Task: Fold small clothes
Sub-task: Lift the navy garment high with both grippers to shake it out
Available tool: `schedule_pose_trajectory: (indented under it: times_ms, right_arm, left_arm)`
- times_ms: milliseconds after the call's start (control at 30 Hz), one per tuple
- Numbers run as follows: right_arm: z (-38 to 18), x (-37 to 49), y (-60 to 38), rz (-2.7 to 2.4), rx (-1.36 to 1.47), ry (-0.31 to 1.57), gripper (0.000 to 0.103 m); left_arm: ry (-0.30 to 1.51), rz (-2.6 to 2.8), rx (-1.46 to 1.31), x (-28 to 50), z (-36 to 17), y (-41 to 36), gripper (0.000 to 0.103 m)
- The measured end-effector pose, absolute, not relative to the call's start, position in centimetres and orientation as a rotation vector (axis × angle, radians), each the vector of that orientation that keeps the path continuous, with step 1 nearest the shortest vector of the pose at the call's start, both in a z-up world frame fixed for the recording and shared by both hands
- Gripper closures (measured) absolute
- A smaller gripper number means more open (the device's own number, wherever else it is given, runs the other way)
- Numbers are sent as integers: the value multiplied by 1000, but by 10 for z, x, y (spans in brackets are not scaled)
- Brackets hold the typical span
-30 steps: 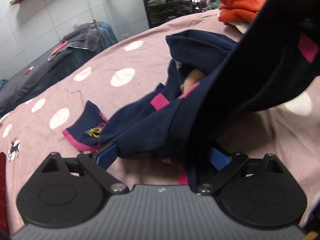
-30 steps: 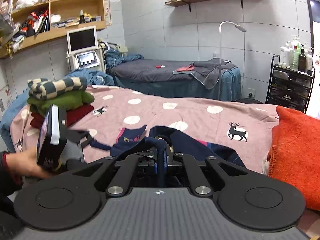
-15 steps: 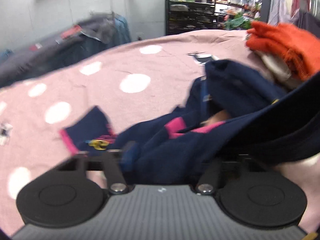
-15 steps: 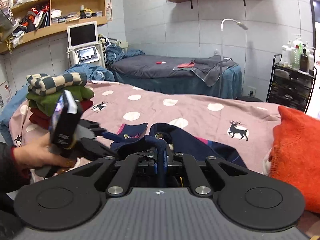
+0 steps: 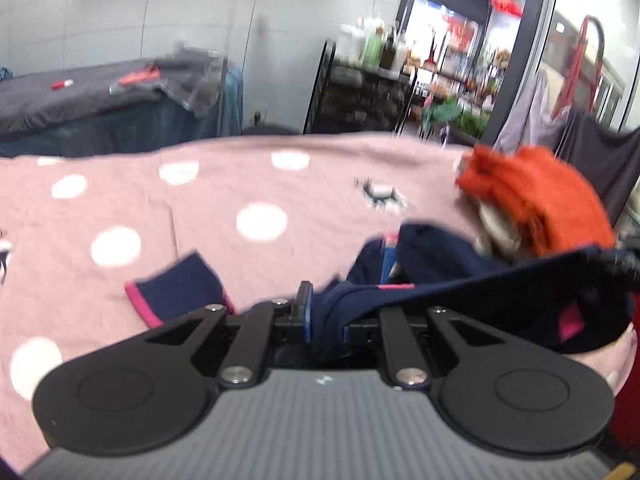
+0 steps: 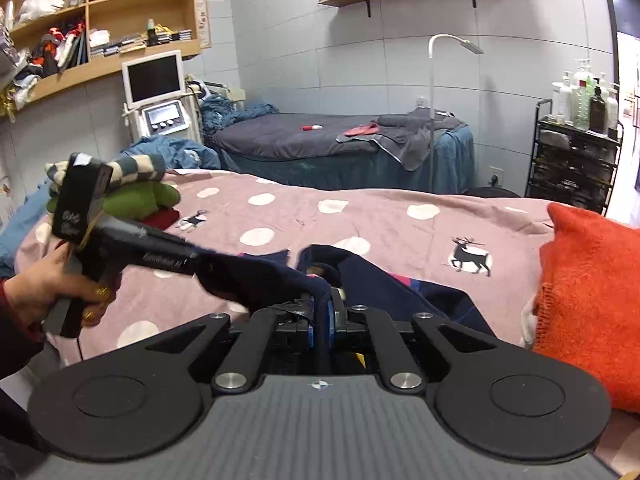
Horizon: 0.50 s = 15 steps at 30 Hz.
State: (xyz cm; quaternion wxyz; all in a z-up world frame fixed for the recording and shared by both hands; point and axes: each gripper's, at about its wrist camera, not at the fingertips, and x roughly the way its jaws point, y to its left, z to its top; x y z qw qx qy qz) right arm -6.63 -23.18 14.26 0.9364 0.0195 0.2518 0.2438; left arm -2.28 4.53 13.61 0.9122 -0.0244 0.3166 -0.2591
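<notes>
Navy cloth everywhere on this bed: the navy garment (image 6: pixel 404 280), trimmed in pink, lies crumpled at the near edge of the pink dotted blanket (image 6: pixel 360 216), and both tools have a piece of it. Right gripper (image 6: pixel 320 320) is clenched on a bunched fold of the garment, blue pads pinching it tight, low over the near side of the bed. Left gripper (image 5: pixel 320 316) has its jaws closing on another fold, the fabric already squeezed between the fingers and stretched off to the right in a taut band. From the right wrist view you can see the person's left hand (image 6: pixel 60 288) wrapped round that tool's handle at the near left, its nose buried in the cloth. One pink-edged cuff (image 5: pixel 180 292) lies flat on the blanket, left of the left gripper. Orange sweater (image 6: pixel 592 300) sits folded at the right, touching the garment's far edge; a stack of folded clothes (image 6: pixel 132 192) waits at the far left corner
</notes>
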Motion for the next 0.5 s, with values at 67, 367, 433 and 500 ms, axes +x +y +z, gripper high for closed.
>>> schedule_pose_trajectory:
  times_ms: [67,367,433,500]
  right_arm:
    - [152,-73,-226,514,33,476,93]
    - [270,-111,-232,517,13,51,93]
    - [304,-127,-236,511,6,-78,93]
    - [330,-140,-240,508,-7,-190,93]
  left_arm:
    - [586,-540,-44,-28,161,44,91]
    - [32,-464,-86,-113,328,56,91]
    - [-103,-430,-50,-143,362,50,91]
    - [-178,-418,-52,-167,394,48,91]
